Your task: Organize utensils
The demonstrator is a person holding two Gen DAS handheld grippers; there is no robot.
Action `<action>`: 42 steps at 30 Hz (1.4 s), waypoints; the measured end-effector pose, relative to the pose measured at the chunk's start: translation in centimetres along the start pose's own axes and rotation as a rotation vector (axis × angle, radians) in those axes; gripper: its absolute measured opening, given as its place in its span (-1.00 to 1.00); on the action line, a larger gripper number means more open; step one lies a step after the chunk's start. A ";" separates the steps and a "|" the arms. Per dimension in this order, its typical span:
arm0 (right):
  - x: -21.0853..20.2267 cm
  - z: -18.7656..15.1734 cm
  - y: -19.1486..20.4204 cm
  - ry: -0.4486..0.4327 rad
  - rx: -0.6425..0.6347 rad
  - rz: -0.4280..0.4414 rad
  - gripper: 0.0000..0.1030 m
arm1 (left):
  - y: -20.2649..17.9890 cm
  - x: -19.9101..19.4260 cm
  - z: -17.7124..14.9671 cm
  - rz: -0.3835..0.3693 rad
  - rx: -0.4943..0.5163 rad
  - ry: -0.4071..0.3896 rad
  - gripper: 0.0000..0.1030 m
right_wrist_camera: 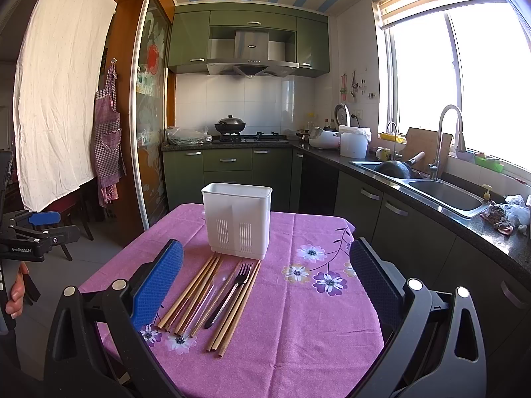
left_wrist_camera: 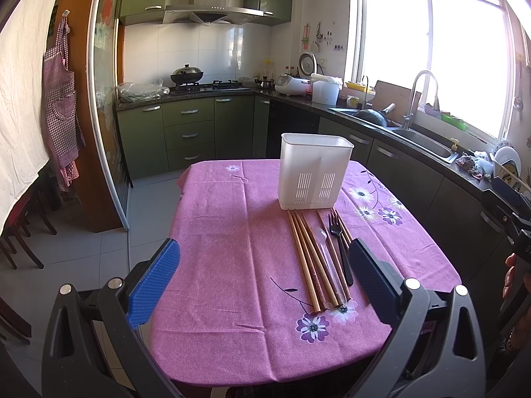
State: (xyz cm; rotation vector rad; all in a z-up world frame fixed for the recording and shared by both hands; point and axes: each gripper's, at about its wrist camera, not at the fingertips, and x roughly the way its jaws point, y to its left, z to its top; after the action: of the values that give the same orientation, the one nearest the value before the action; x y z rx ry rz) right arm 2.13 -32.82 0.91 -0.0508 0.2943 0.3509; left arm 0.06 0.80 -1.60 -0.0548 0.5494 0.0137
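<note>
Hovering before the white holder (left_wrist_camera: 315,172), left tongs (left_wrist_camera: 265,275) and right tongs (right_wrist_camera: 267,282) gape wide, empty. Chopsticks (right_wrist_camera: 195,295) and fork (right_wrist_camera: 229,295) lie just before the holder on the tabletop (right_wrist_camera: 298,331). No sorting done; next likely needs a first pick.

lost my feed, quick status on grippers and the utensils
Left gripper and right gripper open, empty. Chopsticks and black fork flat on tablecloth before empty white holder. Nothing blocking.

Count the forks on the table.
1: the black fork lies among the chopsticks in front of the white holder. A clear utensil beside it is too faint to identify.
</note>
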 end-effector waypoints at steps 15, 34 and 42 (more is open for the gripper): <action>0.4 -0.1 -0.4 0.018 -0.004 -0.003 0.92 | 0.0 0.4 -0.1 0.000 0.000 0.010 0.88; 17.6 -1.0 -4.0 0.433 -0.091 -0.027 0.92 | -2.4 17.5 3.1 -0.116 -0.025 0.493 0.87; 21.2 -2.7 -6.1 0.538 -0.023 -0.032 0.82 | -7.3 24.0 2.7 -0.205 -0.009 0.720 0.28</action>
State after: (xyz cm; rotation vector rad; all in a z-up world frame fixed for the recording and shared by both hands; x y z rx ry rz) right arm 22.48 -31.78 -7.84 -0.1737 0.8205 0.3047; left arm 22.13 -6.34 -11.46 -0.1264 1.2608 -0.2106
